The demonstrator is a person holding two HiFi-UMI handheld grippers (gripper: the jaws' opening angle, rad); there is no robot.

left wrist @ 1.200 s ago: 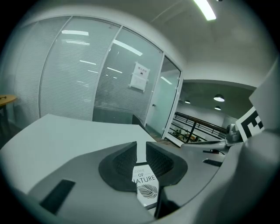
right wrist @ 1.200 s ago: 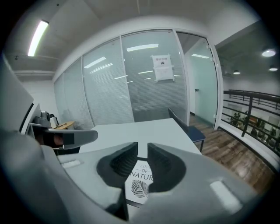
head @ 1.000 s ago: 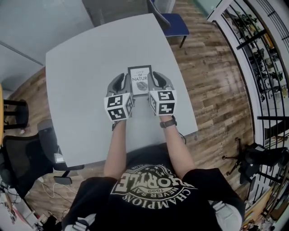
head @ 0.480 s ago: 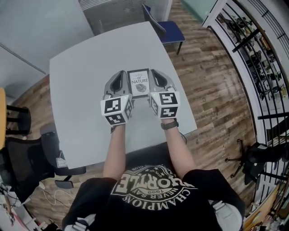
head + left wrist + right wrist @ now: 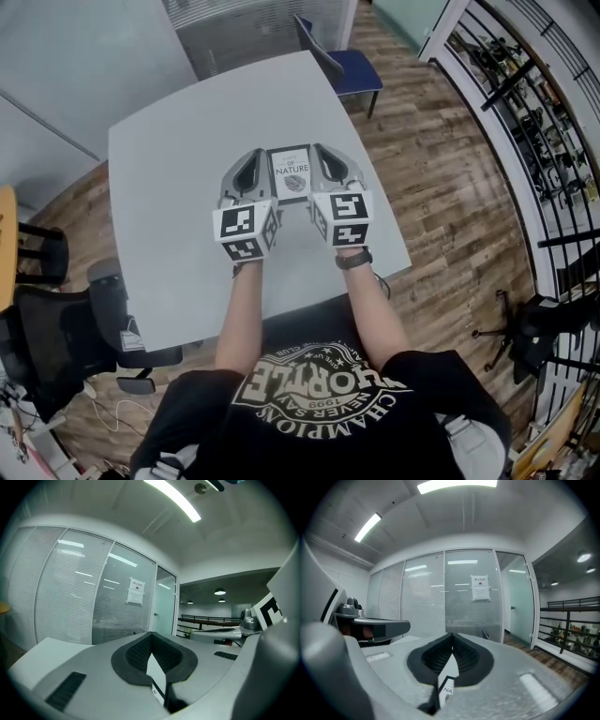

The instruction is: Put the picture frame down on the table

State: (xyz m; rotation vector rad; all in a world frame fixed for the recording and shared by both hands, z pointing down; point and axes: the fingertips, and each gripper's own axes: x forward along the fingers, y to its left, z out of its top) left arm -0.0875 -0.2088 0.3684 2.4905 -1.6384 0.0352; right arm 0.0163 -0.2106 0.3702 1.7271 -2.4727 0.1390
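Note:
A small black picture frame (image 5: 291,173) with a white print reading "NATURE" is held above the grey table (image 5: 178,150), face up toward the head camera. My left gripper (image 5: 255,172) is shut on the frame's left edge and my right gripper (image 5: 323,169) is shut on its right edge. In the left gripper view the frame (image 5: 158,677) shows as a thin white sliver pinched between the dark pads. The right gripper view shows the frame's edge (image 5: 447,682) clamped the same way. Whether the frame's bottom touches the table is hidden.
A blue chair (image 5: 342,66) stands at the table's far right corner. A black office chair (image 5: 56,342) sits near the left side. A black metal railing (image 5: 525,103) runs along the right over the wooden floor. Glass walls with blinds (image 5: 440,597) lie ahead.
Both grippers and the frame have shifted slightly away from the body across the table; the grip on the frame is unchanged.

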